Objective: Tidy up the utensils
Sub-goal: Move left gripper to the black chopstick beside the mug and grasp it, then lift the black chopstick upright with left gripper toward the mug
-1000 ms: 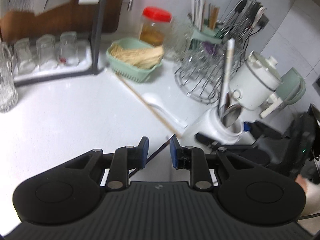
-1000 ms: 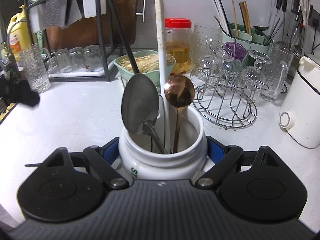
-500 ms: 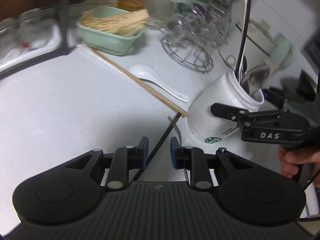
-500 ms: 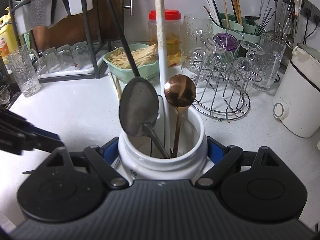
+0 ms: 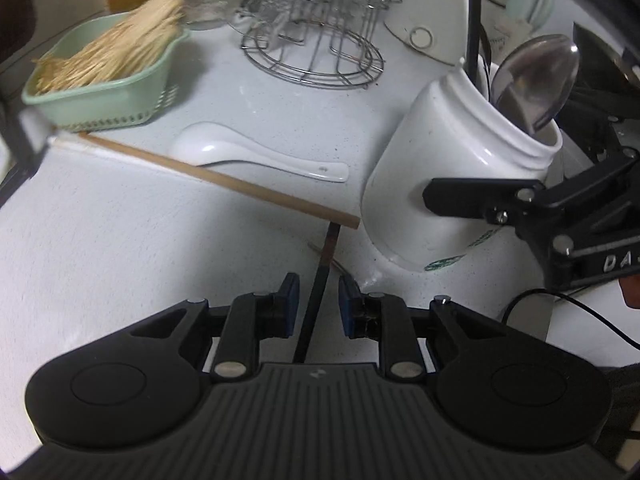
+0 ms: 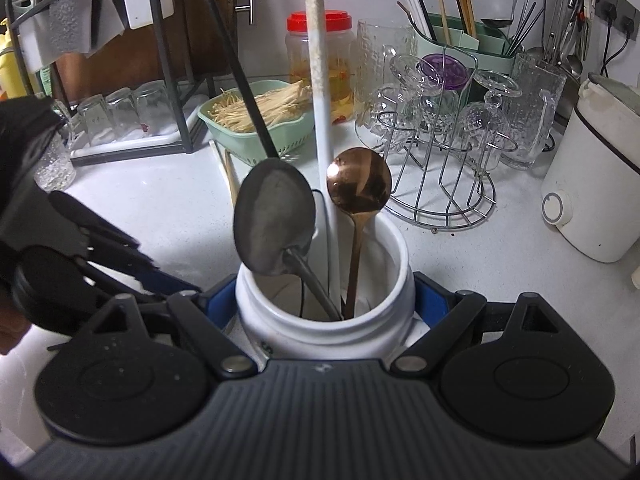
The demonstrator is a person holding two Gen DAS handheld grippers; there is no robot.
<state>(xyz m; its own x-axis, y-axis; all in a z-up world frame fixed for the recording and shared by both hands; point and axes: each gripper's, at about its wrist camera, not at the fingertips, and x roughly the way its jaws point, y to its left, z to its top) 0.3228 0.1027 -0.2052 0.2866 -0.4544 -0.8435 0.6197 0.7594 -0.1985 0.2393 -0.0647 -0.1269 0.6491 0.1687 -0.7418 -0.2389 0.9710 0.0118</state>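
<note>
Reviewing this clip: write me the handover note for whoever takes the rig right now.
Left tongs: open, straddling the dark chopstick on the counter, pads clear of it.
Right tongs: shut on the white jar, holding it.
In the jar: grey spoon, copper spoon, white stick, black stick.
Left: dark chopstick, wooden chopstick, white spoon lie loose beside the jar.
Next, probably: grip the dark chopstick, drop it in the jar.

Standing upright in white jar (image 6: 320,320): grey spoon (image 6: 274,222), copper spoon (image 6: 359,186), white stick (image 6: 320,92). Lying flat on desk (image 5: 140,260): white soup spoon (image 5: 248,154), wooden chopstick (image 5: 224,178), dark chopstick (image 5: 320,284).
</note>
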